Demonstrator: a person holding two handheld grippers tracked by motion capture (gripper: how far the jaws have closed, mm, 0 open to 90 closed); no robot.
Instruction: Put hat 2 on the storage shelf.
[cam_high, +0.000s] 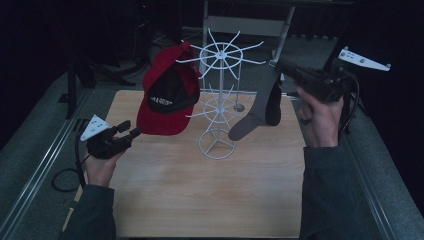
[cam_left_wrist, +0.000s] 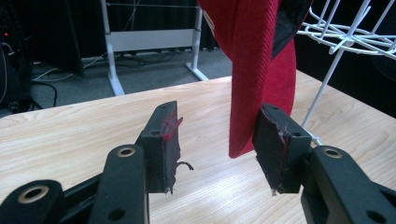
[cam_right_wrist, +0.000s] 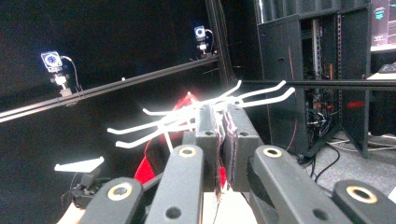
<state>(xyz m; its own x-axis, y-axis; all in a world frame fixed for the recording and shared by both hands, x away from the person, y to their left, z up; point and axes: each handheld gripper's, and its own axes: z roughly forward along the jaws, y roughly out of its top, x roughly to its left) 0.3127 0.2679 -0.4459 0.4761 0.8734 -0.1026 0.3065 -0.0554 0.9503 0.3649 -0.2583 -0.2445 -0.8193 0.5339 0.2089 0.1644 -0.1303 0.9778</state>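
A red cap (cam_high: 167, 95) hangs from the left side of a white wire rack (cam_high: 217, 145) standing on the wooden table (cam_high: 200, 200). My left gripper (cam_high: 129, 129) sits low beside the cap's brim, open. In the left gripper view the red brim (cam_left_wrist: 261, 70) hangs down between the jaws, close to the right pad (cam_left_wrist: 275, 144). My right gripper (cam_high: 276, 64) is raised at the rack's right, shut on the top of a dark grey cap (cam_high: 260, 110) that hangs below it. In the right gripper view the jaws (cam_right_wrist: 222, 116) are pressed together in front of the rack's upper hooks (cam_right_wrist: 187, 116).
A white metal frame (cam_high: 240, 25) stands behind the table. Grey floor strips and rails run along both sides of the table. Cables (cam_high: 65, 180) trail off the left edge. Dark equipment racks (cam_right_wrist: 322, 70) stand farther off.
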